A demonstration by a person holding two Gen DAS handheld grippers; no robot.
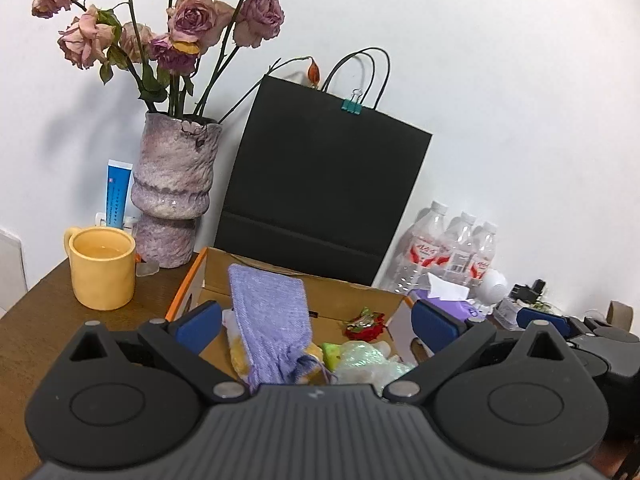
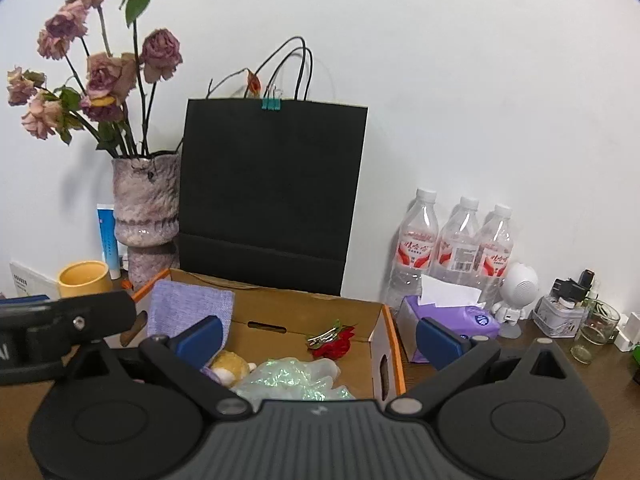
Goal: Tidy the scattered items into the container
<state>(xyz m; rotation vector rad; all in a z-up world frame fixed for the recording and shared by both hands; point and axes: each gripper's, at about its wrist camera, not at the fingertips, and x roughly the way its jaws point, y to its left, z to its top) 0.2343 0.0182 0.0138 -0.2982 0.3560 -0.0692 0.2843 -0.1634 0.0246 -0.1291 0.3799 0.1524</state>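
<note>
Your left tool (image 1: 316,322) stands with jaws spread wide and nothing between them, poised over the near edge of the cardboard box (image 1: 362,298); your right tool (image 2: 318,336) is likewise spread and empty above the same box. The purple cloth (image 1: 270,312) is in the box but props against the back wall and rises above the rim. My judgement is that the step in hand is settling the contents: come down on the cloth's upper edge, close lightly, and lay it flat over the other items rather than pushing it, keeping the right tool clear of the box wall. Count inside the box: one purple cloth, one yellow plush toy (image 2: 230,365), one iridescent plastic wrap (image 2: 292,380), one red flower clip (image 2: 334,342), and one green piece (image 1: 332,354) too hidden to identify. On the counter (image 1: 36,320) beyond: one yellow mug (image 1: 102,268), one vase (image 1: 174,192), three water bottles (image 2: 456,248).
</note>
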